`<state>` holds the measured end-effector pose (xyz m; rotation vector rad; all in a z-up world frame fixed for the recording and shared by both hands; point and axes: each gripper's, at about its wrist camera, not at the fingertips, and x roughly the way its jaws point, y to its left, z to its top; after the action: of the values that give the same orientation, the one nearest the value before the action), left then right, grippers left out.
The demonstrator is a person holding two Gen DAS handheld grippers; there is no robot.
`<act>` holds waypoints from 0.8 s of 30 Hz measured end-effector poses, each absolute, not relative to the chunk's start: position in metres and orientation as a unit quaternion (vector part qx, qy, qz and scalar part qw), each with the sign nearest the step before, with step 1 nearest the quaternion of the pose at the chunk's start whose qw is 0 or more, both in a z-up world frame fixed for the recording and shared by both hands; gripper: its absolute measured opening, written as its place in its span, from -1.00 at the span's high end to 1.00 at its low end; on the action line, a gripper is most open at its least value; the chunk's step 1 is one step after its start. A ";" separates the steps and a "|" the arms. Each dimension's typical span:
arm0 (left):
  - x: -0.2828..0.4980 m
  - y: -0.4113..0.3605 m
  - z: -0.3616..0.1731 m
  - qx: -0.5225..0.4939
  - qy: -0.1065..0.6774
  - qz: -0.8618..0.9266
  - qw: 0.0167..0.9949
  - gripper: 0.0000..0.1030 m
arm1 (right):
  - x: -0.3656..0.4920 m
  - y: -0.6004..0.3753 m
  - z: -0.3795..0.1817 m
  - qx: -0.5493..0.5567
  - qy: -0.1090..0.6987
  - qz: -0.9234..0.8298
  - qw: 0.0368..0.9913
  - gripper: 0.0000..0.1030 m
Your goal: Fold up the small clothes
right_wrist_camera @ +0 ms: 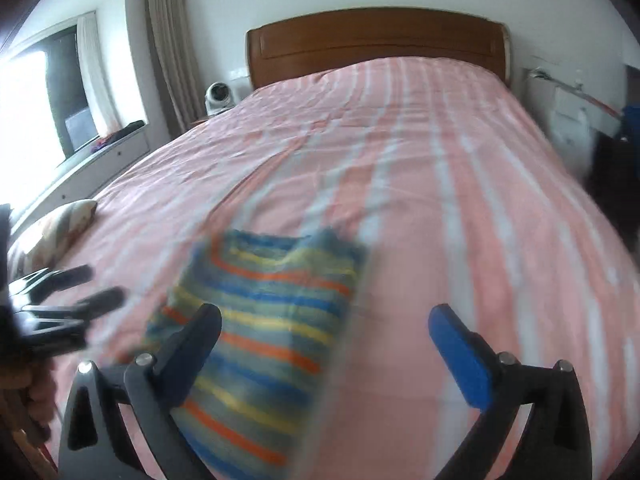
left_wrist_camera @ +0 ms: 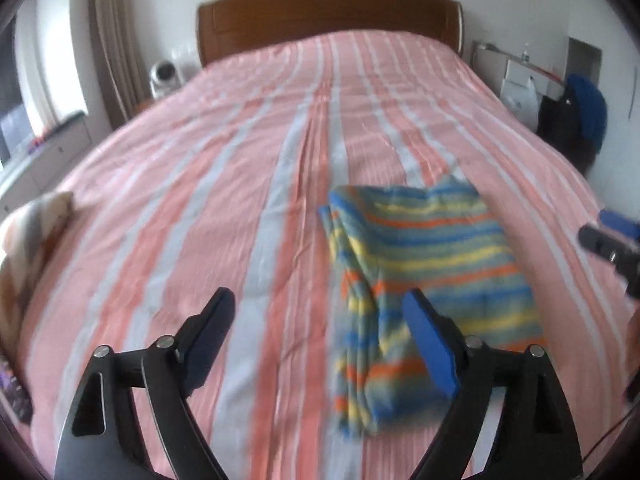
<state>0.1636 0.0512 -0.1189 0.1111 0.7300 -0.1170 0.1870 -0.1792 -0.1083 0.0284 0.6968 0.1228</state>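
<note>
A small striped garment (left_wrist_camera: 424, 276), blue, yellow, orange and green, lies folded into a rough rectangle on the pink striped bed sheet (left_wrist_camera: 224, 200). My left gripper (left_wrist_camera: 320, 320) is open and empty above the garment's left edge. The garment also shows in the right wrist view (right_wrist_camera: 264, 328). My right gripper (right_wrist_camera: 326, 336) is open and empty over the garment's right edge. The left gripper (right_wrist_camera: 84, 288) shows at the left of the right wrist view. The right gripper's tip (left_wrist_camera: 608, 236) shows at the right edge of the left wrist view.
A brown and white pillow or cloth (left_wrist_camera: 28, 236) lies at the bed's left edge. A wooden headboard (left_wrist_camera: 328, 12) stands at the far end. A white device (left_wrist_camera: 164, 76) sits left of the headboard. Dark clothes and bags (left_wrist_camera: 572, 116) hang at the right.
</note>
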 end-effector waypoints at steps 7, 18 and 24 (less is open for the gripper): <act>0.092 0.037 -0.075 0.062 0.268 -0.008 0.961 -0.99 | 0.083 -0.192 -0.061 -0.025 0.262 0.033 0.964 -0.99; 0.029 0.042 -0.049 0.009 0.299 0.035 0.953 -0.99 | 0.010 -0.174 -0.036 0.009 0.279 0.085 0.956 -0.99; 0.015 0.046 -0.049 -0.010 0.334 0.008 0.942 -0.99 | -0.006 -0.158 -0.033 0.009 0.303 0.105 0.947 -0.99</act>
<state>0.0150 0.0459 -0.0488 -0.0206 0.6821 0.0173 -0.0056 -0.1580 -0.0334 0.0184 0.6159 0.2136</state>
